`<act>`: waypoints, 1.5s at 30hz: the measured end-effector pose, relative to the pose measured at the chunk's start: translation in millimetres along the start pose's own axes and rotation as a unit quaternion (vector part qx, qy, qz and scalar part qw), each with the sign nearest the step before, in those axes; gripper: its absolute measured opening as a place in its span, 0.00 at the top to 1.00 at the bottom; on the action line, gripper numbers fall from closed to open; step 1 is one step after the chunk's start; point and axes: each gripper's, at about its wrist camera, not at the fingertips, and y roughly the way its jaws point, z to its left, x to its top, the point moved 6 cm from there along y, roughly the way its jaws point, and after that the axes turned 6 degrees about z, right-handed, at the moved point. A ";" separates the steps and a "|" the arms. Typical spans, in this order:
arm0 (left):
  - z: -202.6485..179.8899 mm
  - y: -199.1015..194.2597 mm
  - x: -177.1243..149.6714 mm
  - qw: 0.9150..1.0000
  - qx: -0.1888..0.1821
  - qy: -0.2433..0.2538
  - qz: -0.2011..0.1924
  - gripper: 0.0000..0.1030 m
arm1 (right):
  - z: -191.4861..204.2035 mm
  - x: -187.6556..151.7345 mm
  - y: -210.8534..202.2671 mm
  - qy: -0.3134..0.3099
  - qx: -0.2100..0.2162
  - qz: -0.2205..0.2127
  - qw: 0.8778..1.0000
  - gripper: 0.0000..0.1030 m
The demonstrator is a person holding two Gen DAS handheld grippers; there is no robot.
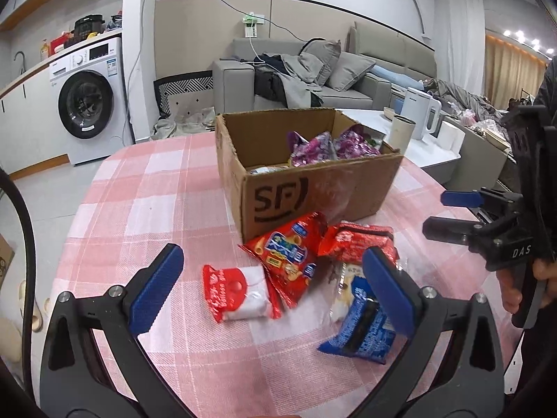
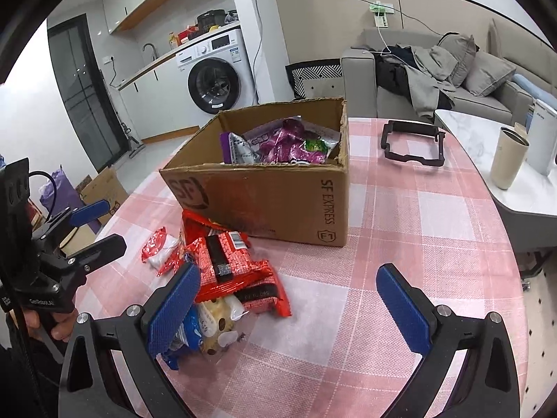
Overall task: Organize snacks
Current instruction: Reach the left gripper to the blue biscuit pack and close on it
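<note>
Snack packets lie beside the SF box, unpicked. Both the left gripper and right gripper gape, empty; next, probably close on one

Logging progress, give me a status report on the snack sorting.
Both tongs, left and right, open, empty. Purple packs already in cardboard box; snack pile on table beside it. Nothing blocking.

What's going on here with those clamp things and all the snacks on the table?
A person holds a two-finger gripper in each hand and is sorting snacks. Both the left gripper and the right gripper are open and empty, above a pile of loose packets on the pink checked tablecloth. The cardboard box behind the pile already holds purple packets; several red, white and blue ones are not in it.
</note>
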 end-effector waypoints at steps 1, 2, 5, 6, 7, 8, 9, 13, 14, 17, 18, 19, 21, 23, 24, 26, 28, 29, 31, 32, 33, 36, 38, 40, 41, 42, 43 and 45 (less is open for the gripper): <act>-2.7 0.0 -3.3 1.000 -0.001 0.002 0.002 0.01 | 0.9 -0.7 0.2 -0.002 0.001 0.002 1.000 0.00; -5.5 1.2 -3.6 1.000 -0.002 0.004 0.004 0.01 | 2.0 -2.3 0.9 -0.005 0.003 0.005 1.000 0.00; -14.5 4.6 -8.1 1.000 -0.008 0.010 0.011 0.01 | 4.0 -5.9 4.1 -0.015 0.000 0.015 1.000 0.00; -17.6 6.0 -10.2 1.000 -0.013 0.011 0.014 0.01 | 4.4 -6.7 4.6 -0.016 0.000 0.017 1.000 0.00; -21.5 7.6 -11.4 1.000 -0.016 0.013 0.017 0.01 | 4.9 -7.7 6.2 -0.017 0.003 0.021 1.000 0.00; -24.4 9.5 -15.1 0.999 -0.019 0.014 0.022 0.01 | 5.6 -9.1 8.5 -0.020 0.006 0.027 0.999 0.00; -26.5 9.9 -17.8 0.999 -0.022 0.015 0.025 0.01 | 6.4 -10.1 10.2 -0.023 0.006 0.033 0.999 0.00; -36.0 17.2 -29.1 0.998 -0.042 0.019 0.042 0.01 | 7.8 -17.5 15.7 -0.043 0.003 0.049 0.998 0.00; -37.9 19.1 -30.9 0.998 -0.044 0.022 0.045 0.01 | 7.6 -19.0 17.5 -0.045 0.003 0.055 0.997 0.00; -45.9 26.9 -37.0 0.997 -0.042 0.034 0.060 0.01 | 8.0 -24.0 21.5 -0.052 0.009 0.067 0.996 0.00; -49.5 29.4 -38.9 0.996 -0.047 0.039 0.065 0.01 | 8.5 -26.0 22.9 -0.055 0.009 0.071 0.996 0.00; -53.2 31.6 -40.6 0.995 -0.050 0.046 0.070 0.01 | 9.1 -27.7 24.4 -0.061 0.007 0.075 0.995 0.00; -59.5 35.4 -43.5 0.994 -0.045 0.060 0.075 0.01 | 9.7 -30.3 25.0 -0.064 0.005 0.077 0.995 0.00; -64.6 39.3 -46.4 0.994 -0.038 0.070 0.080 0.01 | 9.4 -30.6 25.7 -0.062 0.007 0.078 0.995 0.00; -67.0 41.3 -47.8 0.993 -0.038 0.073 0.083 0.01 | 9.2 -30.8 26.0 -0.062 0.007 0.078 0.995 0.00; -71.7 46.0 -49.9 0.992 -0.036 0.081 0.090 0.01 | 9.4 -31.1 26.4 -0.063 0.006 0.079 0.995 0.00; -73.7 50.4 -53.7 0.991 -0.035 0.084 0.097 0.01 | 9.6 -31.9 26.6 -0.062 0.008 0.080 0.995 0.00; -74.7 53.1 -54.5 0.991 -0.037 0.084 0.102 0.01 | 9.4 -31.9 27.0 -0.061 0.009 0.081 0.995 0.00; -76.4 54.6 -58.7 0.990 -0.045 0.079 0.104 0.03 | 8.7 -32.5 28.1 -0.061 0.007 0.083 0.995 0.00; -77.1 56.4 -59.7 0.990 -0.049 0.077 0.108 0.05 | 8.2 -32.7 28.9 -0.061 0.007 0.084 0.995 0.00; -77.9 58.2 -60.6 0.990 -0.052 0.075 0.111 0.09 | 7.7 -32.9 29.4 -0.060 0.008 0.084 0.995 0.00; -80.1 63.8 -63.5 0.988 -0.063 0.071 0.120 0.19 | 6.7 -32.9 30.7 -0.058 0.008 0.085 0.995 0.00; -80.9 67.1 -64.8 0.987 -0.070 0.069 0.124 0.26 | 7.0 -33.1 31.8 -0.058 0.009 0.087 0.994 0.00; -80.2 67.3 -66.5 0.987 -0.080 0.068 0.125 0.33 | 7.3 -34.7 33.1 -0.059 0.010 0.088 0.994 0.00; -81.5 68.0 -67.2 0.986 -0.085 0.067 0.125 0.37 | 7.4 -35.0 34.2 -0.060 0.010 0.090 0.994 0.00; -83.0 69.0 -67.6 0.986 -0.090 0.067 0.126 0.44 | 7.8 -35.8 35.6 -0.060 0.010 0.091 0.994 0.00; -84.4 69.7 -67.7 0.985 -0.096 0.068 0.127 0.49 | 7.9 -36.4 36.5 -0.060 0.010 0.092 0.994 0.00; -86.3 69.3 -67.6 0.985 -0.099 0.069 0.124 0.56 | 8.3 -37.2 37.8 -0.061 0.009 0.094 0.994 0.00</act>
